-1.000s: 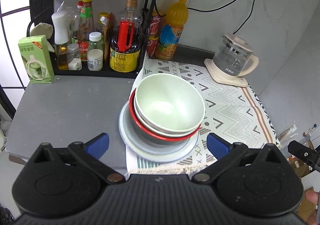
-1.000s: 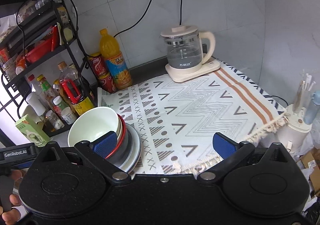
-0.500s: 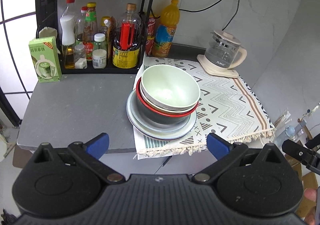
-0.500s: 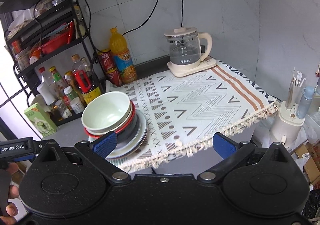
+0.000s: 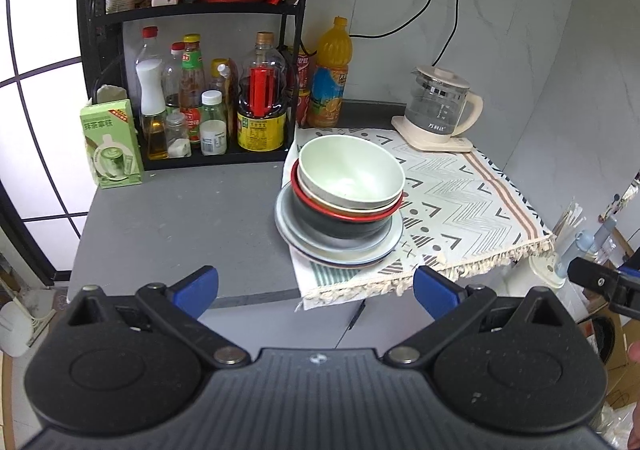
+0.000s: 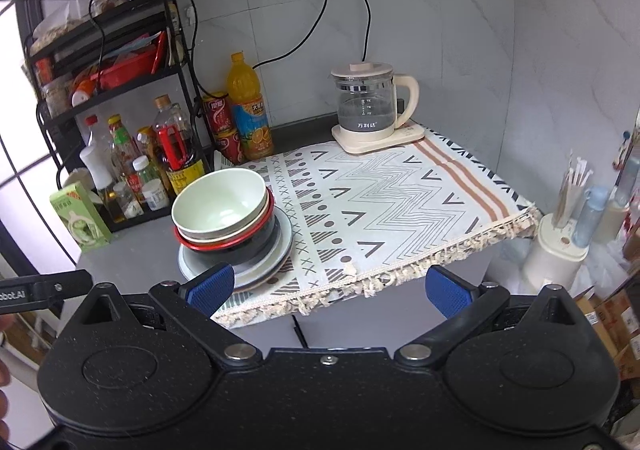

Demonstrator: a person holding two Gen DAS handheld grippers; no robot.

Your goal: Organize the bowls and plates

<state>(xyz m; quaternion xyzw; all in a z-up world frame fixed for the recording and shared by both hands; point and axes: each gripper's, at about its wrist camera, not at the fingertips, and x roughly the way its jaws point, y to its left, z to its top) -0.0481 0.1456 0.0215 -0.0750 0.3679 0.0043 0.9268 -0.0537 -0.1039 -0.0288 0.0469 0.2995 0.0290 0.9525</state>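
Note:
A stack of dishes stands at the left edge of the patterned cloth [image 5: 460, 194]. A pale green bowl [image 5: 350, 174] sits on top, nested in a red-rimmed black bowl [image 5: 340, 224], which rests on grey plates [image 5: 312, 246]. The stack also shows in the right wrist view [image 6: 224, 206]. My left gripper [image 5: 316, 290] is open and empty, held back from the counter's front edge. My right gripper [image 6: 330, 288] is open and empty, also off the counter's front; its left finger overlaps the plates in view.
A black rack [image 5: 192, 10] with several bottles stands at the back left, with a green carton [image 5: 112, 142] beside it. An orange drink bottle [image 5: 330, 74] and a glass kettle [image 5: 438, 106] stand at the back. A white holder [image 6: 560, 246] stands off the counter's right.
Both grippers have pulled back and up from the stack, which now looks smaller and farther. The dishes have not moved. Both grippers stay open.

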